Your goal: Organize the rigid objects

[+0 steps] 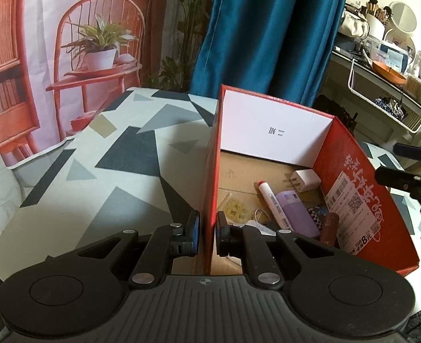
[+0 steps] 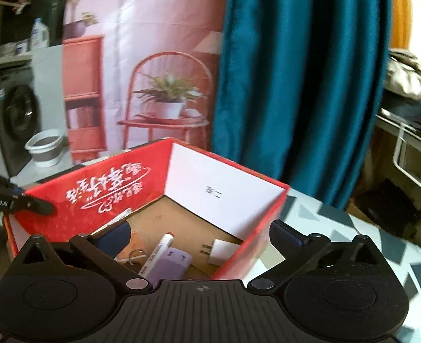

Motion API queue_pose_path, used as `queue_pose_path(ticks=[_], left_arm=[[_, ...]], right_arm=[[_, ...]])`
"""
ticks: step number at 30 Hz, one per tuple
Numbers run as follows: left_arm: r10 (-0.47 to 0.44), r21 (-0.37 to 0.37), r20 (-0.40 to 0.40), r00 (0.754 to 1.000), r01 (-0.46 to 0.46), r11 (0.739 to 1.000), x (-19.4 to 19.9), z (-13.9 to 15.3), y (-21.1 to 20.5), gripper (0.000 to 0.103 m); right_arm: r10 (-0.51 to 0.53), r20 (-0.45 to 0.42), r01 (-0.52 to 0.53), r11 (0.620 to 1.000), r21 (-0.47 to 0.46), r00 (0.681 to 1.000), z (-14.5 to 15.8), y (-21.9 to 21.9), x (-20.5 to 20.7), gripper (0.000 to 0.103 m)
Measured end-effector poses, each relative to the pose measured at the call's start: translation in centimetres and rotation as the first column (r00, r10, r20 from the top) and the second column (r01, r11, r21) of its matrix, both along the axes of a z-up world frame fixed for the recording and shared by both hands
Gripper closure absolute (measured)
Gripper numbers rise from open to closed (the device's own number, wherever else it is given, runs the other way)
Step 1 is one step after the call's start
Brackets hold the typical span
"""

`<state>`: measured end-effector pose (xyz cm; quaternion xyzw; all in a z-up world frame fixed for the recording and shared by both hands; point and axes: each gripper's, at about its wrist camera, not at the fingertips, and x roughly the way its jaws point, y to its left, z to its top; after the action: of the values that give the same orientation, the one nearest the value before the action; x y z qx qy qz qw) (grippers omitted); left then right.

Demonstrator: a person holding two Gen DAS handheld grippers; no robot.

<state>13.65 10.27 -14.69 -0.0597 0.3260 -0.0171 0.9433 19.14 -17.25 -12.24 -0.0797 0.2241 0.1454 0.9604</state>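
Observation:
A red cardboard box (image 1: 364, 200) with a white inner end wall stands open on the patterned table. My left gripper (image 1: 208, 233) is shut on the box's left wall, one pad on each side. Inside lie a white charger plug (image 1: 306, 180), a white marker with a red cap (image 1: 269, 198), a lilac case (image 1: 296, 214), a dark red tube (image 1: 329, 227), a yellow card (image 1: 236, 210) and a key ring. My right gripper (image 2: 200, 237) hangs open over the box (image 2: 96, 197) with nothing held; plug (image 2: 221, 250), marker (image 2: 160, 247) and lilac case (image 2: 169, 265) show below it.
The table's grey and black patterned cloth (image 1: 119, 154) spreads left of the box. A blue curtain (image 1: 270, 34) and a printed pink backdrop (image 1: 76, 43) hang behind. A cluttered shelf (image 1: 387, 65) stands at the right. A washing machine (image 2: 16, 117) and a basin (image 2: 46, 145) stand far left.

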Motion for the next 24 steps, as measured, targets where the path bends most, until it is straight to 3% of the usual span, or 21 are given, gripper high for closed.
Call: queue_pose_path(ticks=[10,17,24], left_arm=[[-0.023,0.034,0.059,0.998,0.021,0.999,-0.4,2.3,-0.7,0.091],[-0.063,0.062,0.109,0.992,0.057,0.996,-1.3,3.8,-1.9,0.091],[-0.097,0.089,0.177,0.979,0.082,0.993,-3.3,6.7,-3.3,0.091]], right_arm=[[-0.204,-0.039,0.208,0.963,0.169,0.978,2.5,-2.7,-2.5,0.000],[-0.306,-0.042,0.309,0.933,0.186,0.951,4.4,-3.2,-5.0,0.000],[-0.346,-0.044,0.346,0.907,0.239,0.937,6.5,-3.4,-8.4,0.000]])
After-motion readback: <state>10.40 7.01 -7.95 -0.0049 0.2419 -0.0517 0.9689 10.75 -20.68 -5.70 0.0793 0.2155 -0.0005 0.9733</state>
